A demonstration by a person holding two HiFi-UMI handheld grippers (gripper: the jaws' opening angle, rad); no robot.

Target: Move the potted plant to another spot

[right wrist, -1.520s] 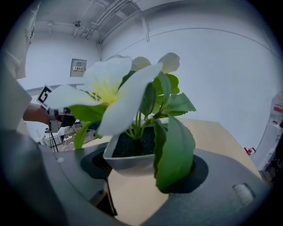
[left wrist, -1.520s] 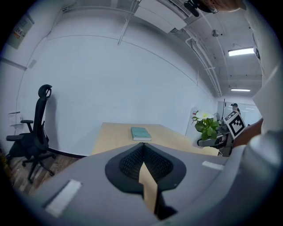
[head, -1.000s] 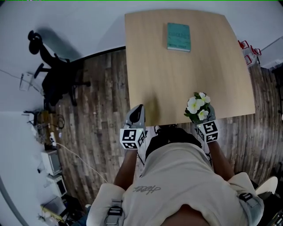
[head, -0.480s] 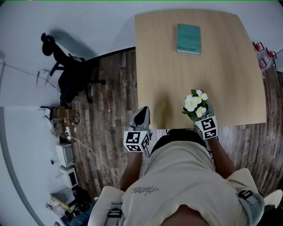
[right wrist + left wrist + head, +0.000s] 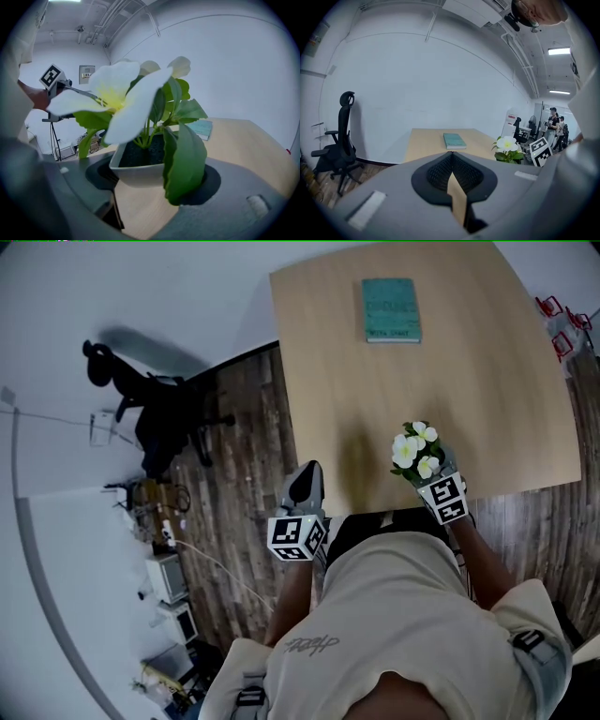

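The potted plant (image 5: 415, 451), white flowers and green leaves in a small pale pot (image 5: 140, 168), sits between the jaws of my right gripper (image 5: 427, 468), which is shut on the pot's sides. It hangs over the near edge of the light wooden table (image 5: 469, 381), and wood shows under the pot in the right gripper view. My left gripper (image 5: 307, 474) is shut with nothing in it, at the table's near left corner. In the left gripper view its tips (image 5: 451, 157) meet, and the plant (image 5: 507, 149) shows to the right.
A teal book (image 5: 390, 309) lies at the far side of the table. A black office chair (image 5: 169, 423) stands on the wooden floor to the left. Boxes and cables line the white wall at lower left. People stand far off in the left gripper view.
The right gripper with the plant has shifted a little leftward along the table's near edge. The left gripper has edged slightly. The head view has swung, so the table sits further right.
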